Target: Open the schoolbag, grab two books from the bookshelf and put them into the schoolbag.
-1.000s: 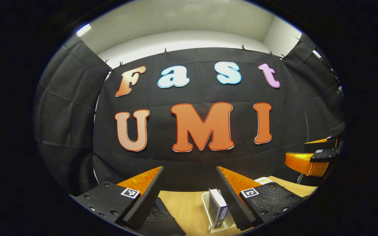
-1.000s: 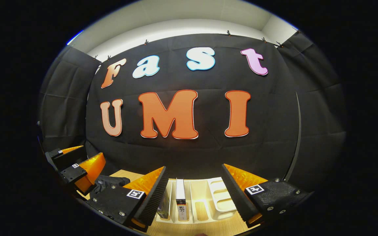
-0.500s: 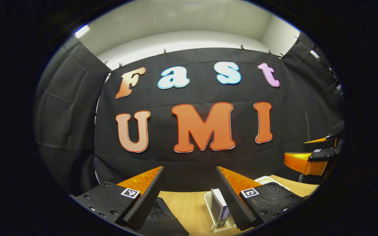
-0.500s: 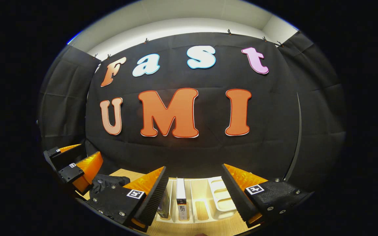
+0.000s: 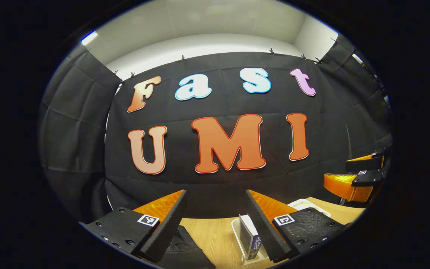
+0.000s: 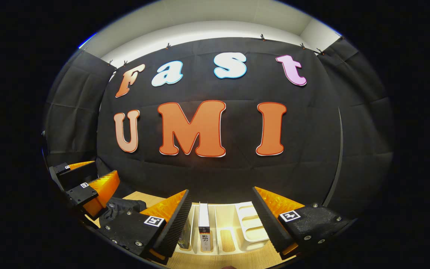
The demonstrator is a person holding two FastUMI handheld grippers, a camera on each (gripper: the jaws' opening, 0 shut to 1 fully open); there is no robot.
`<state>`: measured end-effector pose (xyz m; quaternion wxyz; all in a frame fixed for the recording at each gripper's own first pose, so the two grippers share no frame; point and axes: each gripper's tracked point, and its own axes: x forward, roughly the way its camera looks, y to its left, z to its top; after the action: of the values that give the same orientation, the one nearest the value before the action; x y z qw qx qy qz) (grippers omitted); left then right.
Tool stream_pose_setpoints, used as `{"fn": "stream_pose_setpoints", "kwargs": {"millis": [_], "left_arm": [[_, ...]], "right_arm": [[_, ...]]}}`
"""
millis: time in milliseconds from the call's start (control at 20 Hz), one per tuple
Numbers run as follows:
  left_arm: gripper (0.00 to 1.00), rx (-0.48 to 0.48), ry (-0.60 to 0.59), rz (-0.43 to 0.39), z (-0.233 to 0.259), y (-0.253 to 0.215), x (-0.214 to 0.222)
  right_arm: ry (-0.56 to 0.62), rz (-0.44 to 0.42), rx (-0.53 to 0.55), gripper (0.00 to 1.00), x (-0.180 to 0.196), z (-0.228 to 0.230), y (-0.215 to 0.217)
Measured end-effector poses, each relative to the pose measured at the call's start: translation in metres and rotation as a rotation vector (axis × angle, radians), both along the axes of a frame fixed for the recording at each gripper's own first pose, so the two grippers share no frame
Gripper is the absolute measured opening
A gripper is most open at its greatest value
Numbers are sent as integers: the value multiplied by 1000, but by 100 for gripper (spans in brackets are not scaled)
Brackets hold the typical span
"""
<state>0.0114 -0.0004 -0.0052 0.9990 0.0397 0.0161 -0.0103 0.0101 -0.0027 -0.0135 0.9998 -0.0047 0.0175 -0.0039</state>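
My left gripper (image 5: pixel 215 216) is open above the wooden table, nothing between its fingers. A black schoolbag (image 5: pixel 185 250) lies low under its left finger. A book (image 5: pixel 248 237) stands upright in the white bookshelf rack (image 5: pixel 237 231) beside its right finger. My right gripper (image 6: pixel 220 215) is open too, held above the white bookshelf rack (image 6: pixel 252 228). In that rack stands an upright book with a white spine (image 6: pixel 203 228), and a second book (image 6: pixel 185 233) partly hidden by the left finger. The schoolbag (image 6: pixel 123 207) lies left of it.
The wooden table (image 5: pixel 211 235) runs to the black cloth wall. The other gripper (image 5: pixel 353 179) hovers at the far right in the left gripper view. In the right gripper view the other gripper (image 6: pixel 84 183) hangs at the far left, above the bag.
Both views have shifted only slightly. The left gripper tilted a little and the right gripper edged forward. Both stay open and nothing was taken hold of.
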Motion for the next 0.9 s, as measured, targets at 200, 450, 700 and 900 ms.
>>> {"fn": "stream_pose_setpoints", "kwargs": {"millis": [200,450,700,900], "left_arm": [[99,16,-3,-5,0,-3,3],[96,51,3,1,0,1,7],[96,75,24,-14,-8,0,8],[96,107,60,-13,-24,11,12]], "right_arm": [[45,-13,23,96,4,-14,-9],[36,-12,30,96,5,-13,-11],[37,-13,32,96,6,-15,-13],[36,-6,27,96,3,-15,-15]]}}
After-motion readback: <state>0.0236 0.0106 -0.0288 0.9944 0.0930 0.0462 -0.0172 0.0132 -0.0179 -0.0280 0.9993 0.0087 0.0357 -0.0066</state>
